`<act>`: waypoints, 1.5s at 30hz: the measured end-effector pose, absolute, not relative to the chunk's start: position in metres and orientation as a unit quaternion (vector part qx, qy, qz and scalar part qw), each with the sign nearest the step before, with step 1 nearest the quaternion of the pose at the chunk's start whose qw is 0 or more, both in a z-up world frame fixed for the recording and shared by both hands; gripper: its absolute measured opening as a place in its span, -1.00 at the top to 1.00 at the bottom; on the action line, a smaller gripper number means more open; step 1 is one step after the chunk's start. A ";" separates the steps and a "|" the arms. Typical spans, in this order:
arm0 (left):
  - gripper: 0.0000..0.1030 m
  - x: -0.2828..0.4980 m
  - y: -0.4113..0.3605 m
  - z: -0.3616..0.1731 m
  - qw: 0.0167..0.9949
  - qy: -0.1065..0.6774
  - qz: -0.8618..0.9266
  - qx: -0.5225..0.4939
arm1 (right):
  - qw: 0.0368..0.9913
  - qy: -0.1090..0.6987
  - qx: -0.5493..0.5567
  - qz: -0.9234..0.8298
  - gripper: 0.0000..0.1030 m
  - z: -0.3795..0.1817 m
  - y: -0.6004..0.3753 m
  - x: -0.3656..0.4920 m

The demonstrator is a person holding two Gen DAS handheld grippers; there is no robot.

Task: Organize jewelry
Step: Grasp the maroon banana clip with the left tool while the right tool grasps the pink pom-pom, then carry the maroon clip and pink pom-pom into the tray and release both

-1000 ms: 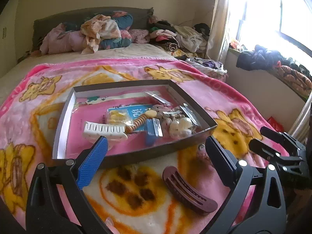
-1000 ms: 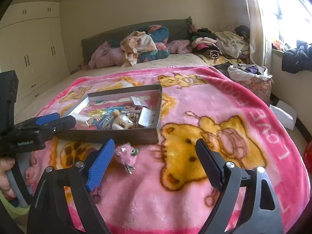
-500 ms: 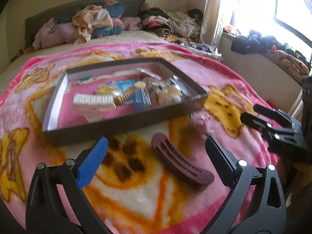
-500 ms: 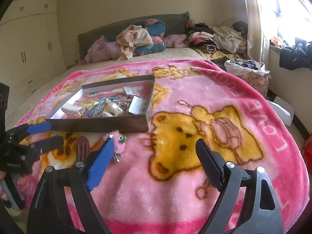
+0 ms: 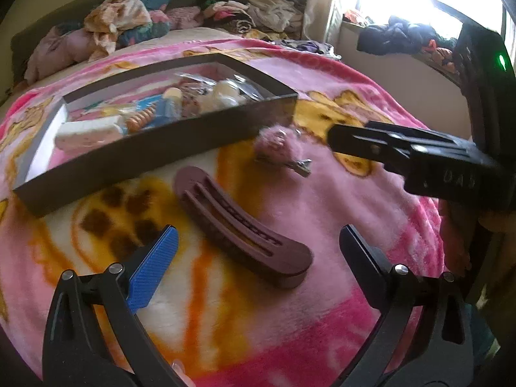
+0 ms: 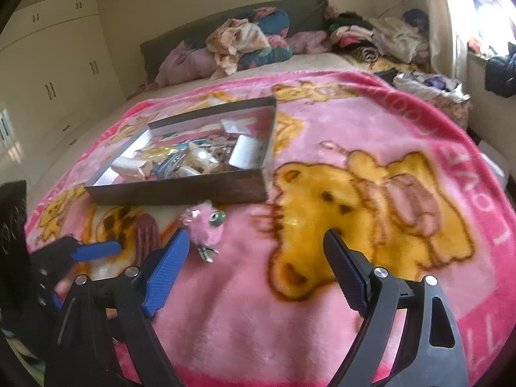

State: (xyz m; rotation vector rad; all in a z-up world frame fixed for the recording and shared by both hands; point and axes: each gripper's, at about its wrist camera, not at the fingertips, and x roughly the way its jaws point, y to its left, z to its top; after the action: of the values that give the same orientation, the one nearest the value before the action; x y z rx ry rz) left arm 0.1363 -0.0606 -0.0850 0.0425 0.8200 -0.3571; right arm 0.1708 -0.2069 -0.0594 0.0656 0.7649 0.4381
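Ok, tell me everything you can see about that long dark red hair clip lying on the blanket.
The hair clip is a long, gently curved bar in matte maroon, plastic by the look of it, with lengthwise slots and rounded ends. It lies flat and slanted on the pink blanket, outside the box and apart from it. The left claw is open with the clip between its fingers, not visibly touching. The fuzzy pink clip lies beyond it.

The blanket (image 5: 322, 213) is a plush, fuzzy cloth with a soft nap, and the maroon hair clip (image 5: 240, 222) lying on it reads as smooth, matt moulded plastic. The tray (image 6: 180, 190) has dark, matt outer walls, probably card, though blur prevents certainty, while the pink pom-pom clip (image 6: 206, 225) is fluffy fibre on a shiny metal clasp. Both the left gripper (image 5: 258, 251) and the right gripper (image 6: 254, 254) are matt black plastic, each with one blue, finely ribbed finger pad.
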 end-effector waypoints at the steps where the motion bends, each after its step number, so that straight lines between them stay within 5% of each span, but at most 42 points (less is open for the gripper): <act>1: -0.74 0.137 -0.062 -0.087 0.901 0.397 -0.172 0.023 | 0.902 0.372 0.033 0.216 -0.60 -0.060 -0.205 0.172; 3: -0.39 0.138 -0.064 -0.092 0.902 0.397 -0.168 0.028 | 0.895 0.380 0.041 0.228 -0.60 -0.062 -0.201 0.177; 9: 0.08 0.144 -0.057 -0.095 0.902 0.400 -0.158 0.018 | 0.881 0.401 0.042 0.248 -0.51 -0.068 -0.185 0.191; 15: 0.51 0.145 -0.047 -0.093 0.900 0.403 -0.163 0.007 | 0.867 0.419 0.030 0.269 -0.05 -0.076 -0.162 0.200; 16: 0.51 0.146 -0.044 -0.093 0.899 0.405 -0.165 0.002 | 0.866 0.420 0.030 0.270 0.14 -0.078 -0.161 0.201; 19: 0.51 0.145 -0.038 -0.091 0.899 0.405 -0.168 -0.004 | 0.868 0.414 0.044 0.271 0.22 -0.077 -0.164 0.199; 45: 0.52 0.170 0.018 -0.028 0.940 0.319 -0.113 -0.045 | 0.899 0.351 0.077 0.249 0.23 -0.024 -0.196 0.183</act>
State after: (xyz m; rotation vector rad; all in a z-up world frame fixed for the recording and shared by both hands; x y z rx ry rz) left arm 0.1702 0.0176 -0.0282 -0.0913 0.6507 -0.2310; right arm 0.1835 -0.1960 -0.0238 0.1593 0.7257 0.5159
